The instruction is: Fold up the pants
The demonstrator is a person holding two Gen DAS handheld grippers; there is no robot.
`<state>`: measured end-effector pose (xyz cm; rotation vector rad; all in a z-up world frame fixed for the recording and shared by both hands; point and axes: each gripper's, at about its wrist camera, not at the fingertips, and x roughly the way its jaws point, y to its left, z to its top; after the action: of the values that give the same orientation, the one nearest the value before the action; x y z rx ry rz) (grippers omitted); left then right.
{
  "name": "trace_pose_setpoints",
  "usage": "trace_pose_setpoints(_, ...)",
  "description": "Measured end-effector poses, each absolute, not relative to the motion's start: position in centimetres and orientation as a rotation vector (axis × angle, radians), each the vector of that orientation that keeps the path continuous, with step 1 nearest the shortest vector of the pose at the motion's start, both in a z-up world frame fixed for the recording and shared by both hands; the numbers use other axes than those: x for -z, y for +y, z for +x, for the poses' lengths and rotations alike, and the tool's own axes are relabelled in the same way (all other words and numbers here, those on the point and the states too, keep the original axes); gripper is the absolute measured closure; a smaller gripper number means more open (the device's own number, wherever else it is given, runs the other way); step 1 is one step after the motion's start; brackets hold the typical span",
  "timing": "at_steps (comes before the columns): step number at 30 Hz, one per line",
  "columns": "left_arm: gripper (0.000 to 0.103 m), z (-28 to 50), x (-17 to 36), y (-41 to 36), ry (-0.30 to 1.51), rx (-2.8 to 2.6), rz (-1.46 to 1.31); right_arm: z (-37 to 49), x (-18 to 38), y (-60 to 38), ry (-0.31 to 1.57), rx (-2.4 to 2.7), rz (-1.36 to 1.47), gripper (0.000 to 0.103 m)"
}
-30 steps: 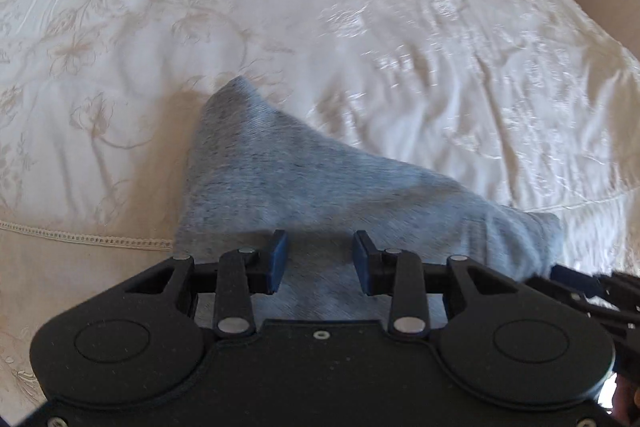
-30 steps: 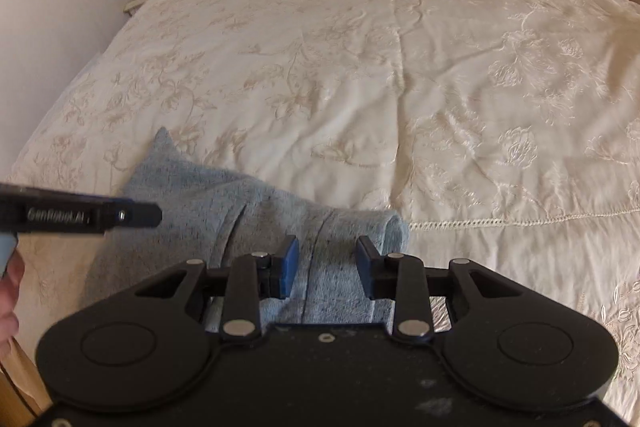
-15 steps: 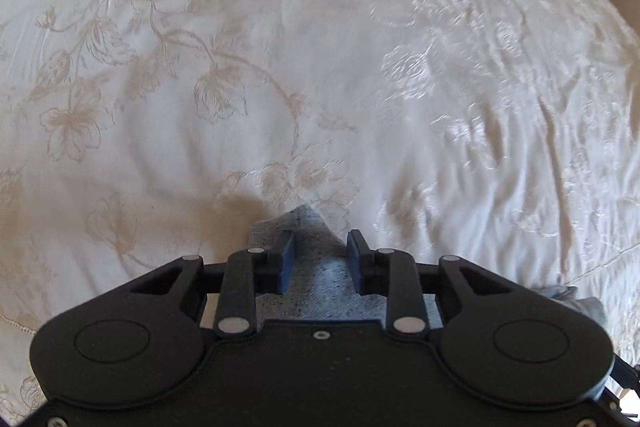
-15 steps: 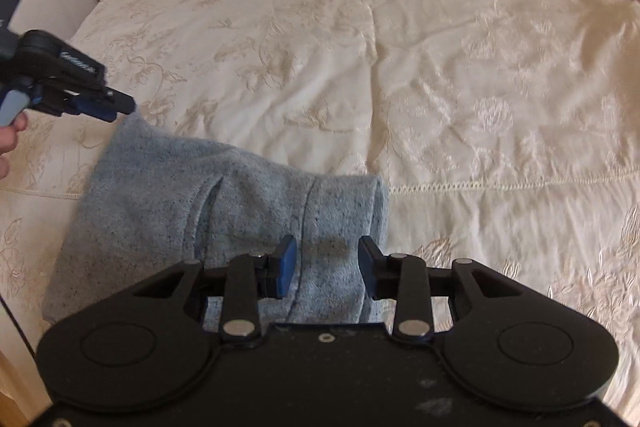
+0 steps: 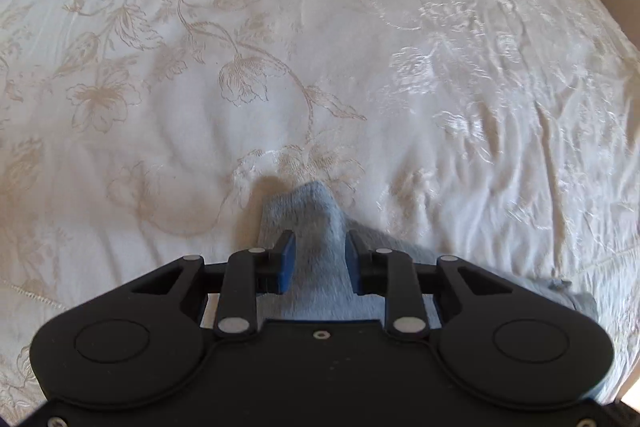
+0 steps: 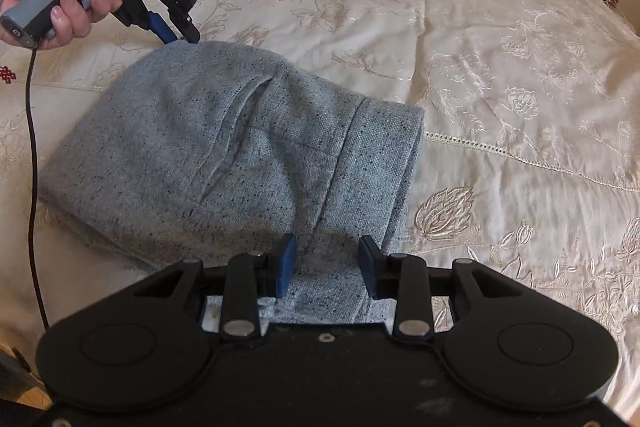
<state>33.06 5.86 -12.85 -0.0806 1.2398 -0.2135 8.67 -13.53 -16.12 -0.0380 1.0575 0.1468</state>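
Two grippers on grey pants (image 6: 224,155) over bed (image 6: 480,39). Left gripper (image 5: 318,259) jaws pinching raised corner; right gripper (image 6: 328,263) jaws pinching waistband edge.

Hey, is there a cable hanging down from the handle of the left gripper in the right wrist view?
Yes, a dark cable drops from the rear end of the left gripper handle, beside the grey pants.

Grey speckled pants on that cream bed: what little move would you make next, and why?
Probably lower both ends onto the cream embroidered bedspread and smooth them flat. The grey speckled knit pants hang bunched between the left gripper, pinching one corner, and the right gripper, whose fingers straddle the waistband end.
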Motion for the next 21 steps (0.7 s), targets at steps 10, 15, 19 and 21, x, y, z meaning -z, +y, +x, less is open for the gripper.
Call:
trace_pose_setpoints(10, 0.063, 17.3, 15.1, 1.3, 1.272, 0.346, 0.184, 8.7, 16.2, -15.8, 1.094, -0.109, 0.146, 0.065)
trace_pose_setpoints(15, 0.062, 17.8, 13.4, 0.8, 1.256, 0.319, 0.182, 9.6, 16.4, -16.4, 1.095, -0.086, 0.173, 0.064)
trace_pose_setpoints(19, 0.057, 20.9, 11.8, 2.5, 1.238, 0.254, 0.081, 10.7, 16.1, -17.9, 1.066, -0.050, 0.239, 0.063)
trace_pose_setpoints(21, 0.057, 22.7, 12.1, 3.7, 1.252, 0.207, 0.046, 11.7, 16.6, -18.9, 1.086, -0.038, 0.306, 0.063)
